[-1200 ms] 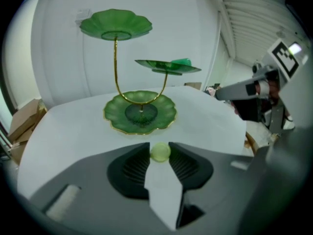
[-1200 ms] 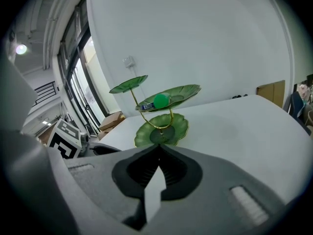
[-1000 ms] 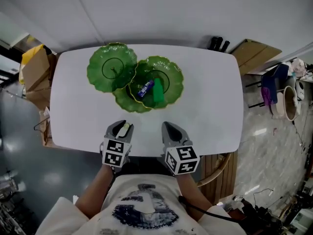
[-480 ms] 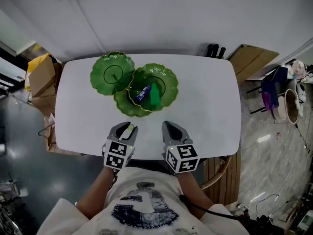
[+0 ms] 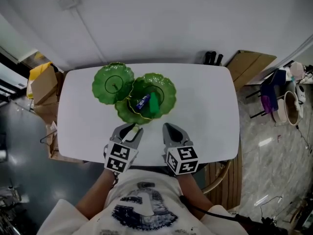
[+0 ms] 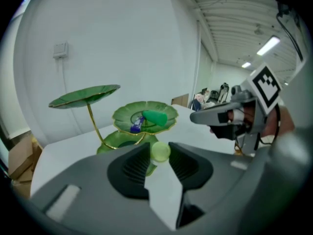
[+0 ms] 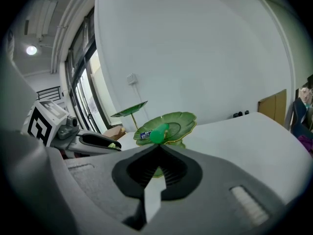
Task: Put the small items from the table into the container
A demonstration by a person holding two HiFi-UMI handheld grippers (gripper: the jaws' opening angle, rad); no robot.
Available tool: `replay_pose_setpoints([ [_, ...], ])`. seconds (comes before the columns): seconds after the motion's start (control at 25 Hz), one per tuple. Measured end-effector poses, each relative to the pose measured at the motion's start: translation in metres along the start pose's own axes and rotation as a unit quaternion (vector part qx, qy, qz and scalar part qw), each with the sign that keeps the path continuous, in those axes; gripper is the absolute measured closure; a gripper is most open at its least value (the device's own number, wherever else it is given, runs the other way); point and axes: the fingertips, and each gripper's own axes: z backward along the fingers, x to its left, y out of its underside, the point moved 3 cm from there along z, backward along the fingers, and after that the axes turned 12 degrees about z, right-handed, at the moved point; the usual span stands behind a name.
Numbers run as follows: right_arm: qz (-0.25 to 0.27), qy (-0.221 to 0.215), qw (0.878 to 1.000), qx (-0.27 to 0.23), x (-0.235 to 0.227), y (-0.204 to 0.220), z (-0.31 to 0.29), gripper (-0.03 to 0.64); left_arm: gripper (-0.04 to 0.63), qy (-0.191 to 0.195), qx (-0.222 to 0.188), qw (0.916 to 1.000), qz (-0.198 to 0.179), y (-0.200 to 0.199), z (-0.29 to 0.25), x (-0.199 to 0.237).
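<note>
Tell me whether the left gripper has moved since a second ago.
Yes. The left gripper, holding a small pale green item, has come forward over the table towards the green tiered stand.

Open white table (image 5: 205,106) right of the tiered green stand (image 5: 134,94) — the only obstacle ahead

Nearer the tiered green stand (image 5: 108,83), seemingly higher too: left claw (image 5: 129,130) with pale green ball (image 6: 160,151).
</note>
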Motion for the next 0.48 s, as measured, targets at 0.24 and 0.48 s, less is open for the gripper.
replay_pose_setpoints([
  [0.24,-0.004,0.019,1.0,-0.011,-0.014,-0.008,0.003,0.618,0.482,0.015,-0.008,0.9998,-0.014,-0.019,-0.007,-0.01],
  [0.48,-0.003,0.036,0.999,-0.013,-0.03,-0.01,0.009,0.618,0.482,0.032,-0.023,0.9989,-0.025,-0.042,-0.021,-0.021],
])
